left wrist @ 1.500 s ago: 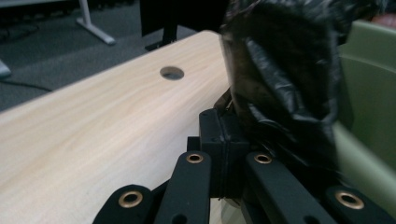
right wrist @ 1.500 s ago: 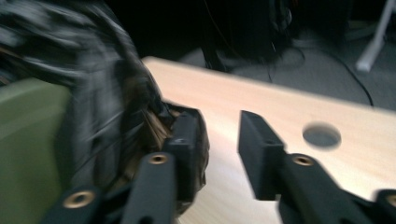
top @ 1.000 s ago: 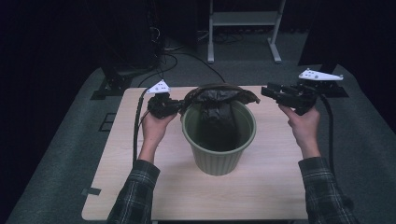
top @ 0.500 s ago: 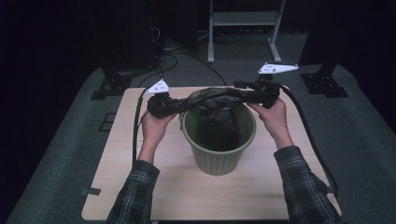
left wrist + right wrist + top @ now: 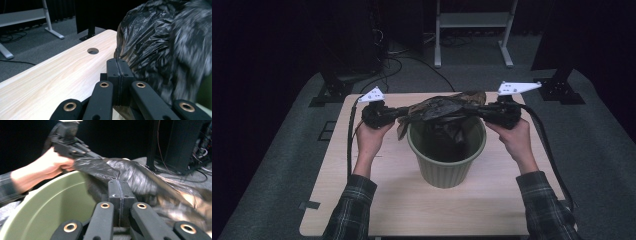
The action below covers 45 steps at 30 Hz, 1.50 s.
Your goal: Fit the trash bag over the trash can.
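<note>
An olive-green bin (image 5: 446,165) stands mid-table on the light wooden table (image 5: 362,200). A crumpled black plastic bag (image 5: 439,107) stretches across its mouth and hangs inside. My left gripper (image 5: 404,113) points right at the bin's left rim, shut on the bag's left edge (image 5: 155,42), with its jaws (image 5: 117,66) pressed together. My right gripper (image 5: 479,111) points left at the right rim. Its jaws (image 5: 118,186) have just been closing and are pressed together on the bag film (image 5: 140,175) above the bin's inner wall (image 5: 57,205).
A round hole (image 5: 93,51) is cut into the tabletop near its far edge. Behind the table stand a white metal frame (image 5: 472,20) and black stand bases (image 5: 332,92) on grey carpet. Cables trail from both grippers down the table's sides.
My right hand has come in from the table's right side to the bin's right rim, and its jaws have shut on the bag. The left hand has stayed put.
</note>
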### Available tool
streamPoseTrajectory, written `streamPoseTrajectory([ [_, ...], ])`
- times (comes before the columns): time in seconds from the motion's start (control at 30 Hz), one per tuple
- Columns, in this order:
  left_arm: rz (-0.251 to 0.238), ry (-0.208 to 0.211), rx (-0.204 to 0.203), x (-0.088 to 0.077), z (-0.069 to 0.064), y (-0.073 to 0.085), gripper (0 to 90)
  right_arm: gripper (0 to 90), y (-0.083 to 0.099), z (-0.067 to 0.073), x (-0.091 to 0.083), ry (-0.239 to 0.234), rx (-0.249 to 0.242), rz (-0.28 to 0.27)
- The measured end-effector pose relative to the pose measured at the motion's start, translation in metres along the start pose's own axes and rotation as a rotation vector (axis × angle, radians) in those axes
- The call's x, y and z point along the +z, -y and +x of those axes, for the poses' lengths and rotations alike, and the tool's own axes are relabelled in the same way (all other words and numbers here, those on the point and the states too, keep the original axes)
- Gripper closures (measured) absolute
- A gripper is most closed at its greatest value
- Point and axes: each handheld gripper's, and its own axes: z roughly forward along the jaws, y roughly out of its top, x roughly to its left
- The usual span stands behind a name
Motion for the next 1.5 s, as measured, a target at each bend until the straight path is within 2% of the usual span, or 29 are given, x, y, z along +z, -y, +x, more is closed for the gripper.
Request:
streamPoseTrajectory([
  [0.13, -0.004, 0.014, -0.011, -0.005, -0.002, 0.001, 89.6, 90.0, 0.012, 0.010, -0.027, -0.040, -0.022, -0.013],
  [0.23, 0.012, 0.005, -0.004, -0.007, -0.004, 0.001, 89.6, 90.0, 0.022, 0.014, -0.041, -0.037, -0.029, -0.003],
  [0.4, 0.016, -0.013, -0.010, -0.012, -0.003, 0.001, 89.6, 90.0, 0.046, 0.009, -0.061, -0.047, 0.014, -0.020],
  [0.53, 0.028, -0.052, -0.016, -0.019, 0.003, 0.002, 89.6, 90.0, 0.058, 0.008, -0.079, -0.046, 0.032, -0.038],
  [0.63, 0.018, -0.052, -0.034, -0.024, 0.006, 0.004, 89.6, 90.0, 0.065, 0.006, -0.092, -0.033, 0.043, -0.055],
  [0.8, 0.031, -0.089, -0.043, -0.033, 0.008, 0.008, 89.6, 90.0, 0.079, 0.000, -0.102, -0.015, 0.065, -0.044],
  [0.93, 0.020, -0.109, -0.062, -0.041, 0.012, 0.012, 89.7, 90.0, 0.092, -0.005, -0.105, -0.008, 0.093, -0.031],
  [1.0, 0.003, -0.096, -0.064, -0.043, 0.014, 0.013, 89.6, 90.0, 0.098, -0.006, -0.105, -0.007, 0.102, -0.023],
  [1.03, -0.002, -0.091, -0.050, -0.044, 0.013, 0.013, 89.6, 89.1, 0.099, -0.006, -0.105, -0.014, 0.101, -0.023],
  [1.1, -0.016, -0.065, -0.027, -0.044, 0.011, 0.012, 89.6, 72.7, 0.095, -0.004, -0.105, -0.014, 0.097, -0.040],
  [1.17, -0.021, -0.058, -0.012, -0.043, 0.008, 0.010, 89.6, 65.3, 0.086, -0.003, -0.108, -0.023, 0.094, -0.079],
  [1.23, -0.042, -0.045, -0.005, -0.042, 0.006, 0.008, 89.6, 62.8, 0.076, 0.000, -0.109, -0.021, 0.077, -0.103],
  [1.37, -0.040, -0.038, 0.005, -0.040, 0.003, 0.004, 89.6, 60.0, 0.051, 0.002, -0.107, 0.004, 0.045, -0.115],
  [1.43, -0.044, -0.031, 0.010, -0.039, 0.001, 0.003, 89.6, 58.0, 0.039, 0.001, -0.100, 0.024, 0.029, -0.120],
  [1.5, -0.040, -0.027, 0.016, -0.037, -0.001, 0.001, 89.6, 55.3, 0.025, -0.002, -0.088, 0.053, 0.005, -0.102],
])
